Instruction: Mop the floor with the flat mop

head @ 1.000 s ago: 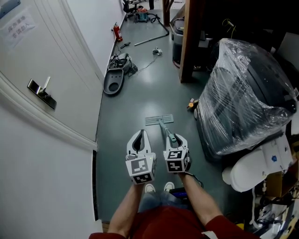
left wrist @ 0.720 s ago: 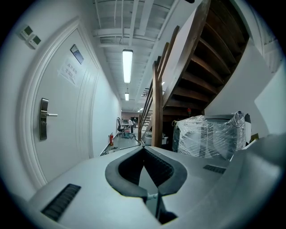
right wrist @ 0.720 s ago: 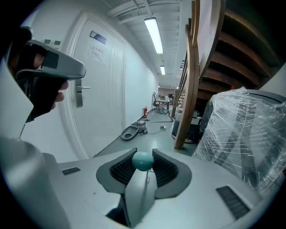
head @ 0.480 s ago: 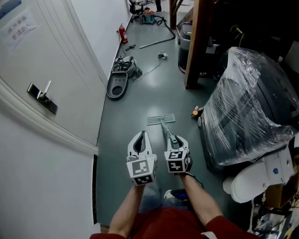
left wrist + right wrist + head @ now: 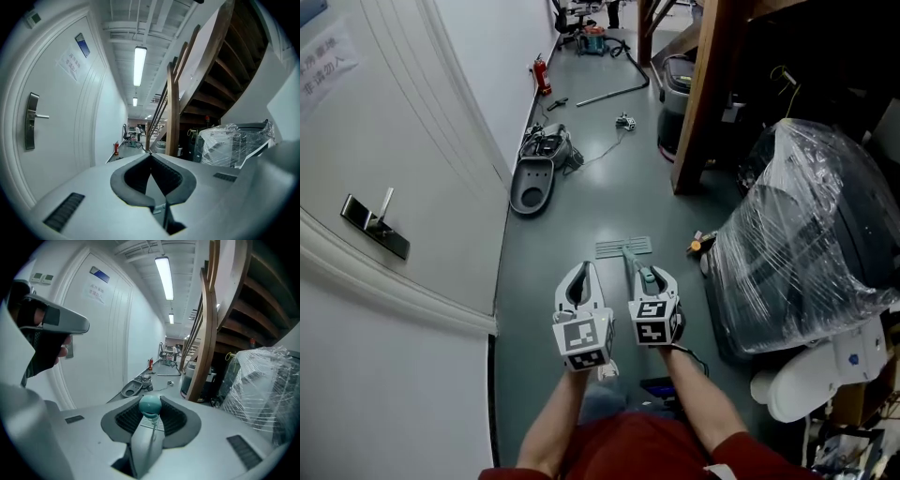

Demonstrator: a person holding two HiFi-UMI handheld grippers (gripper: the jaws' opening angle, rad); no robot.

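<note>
Head view, right gripper (image 5: 647, 275) clamping flat mop (image 5: 623, 247), left gripper (image 5: 579, 268) closed, perhaps wrapped furniture (image 5: 806, 234)

At lower centre, the right gripper (image 5: 649, 275) clasps the handle of a flat mop (image 5: 623, 247), whose head lies on the grey floor (image 5: 581, 206) just ahead. Beside it, the left gripper (image 5: 580, 267) is empty, tips together. A white door (image 5: 394, 141) fills the left and a plastic-wrapped bundle (image 5: 806, 234) the right.
</note>
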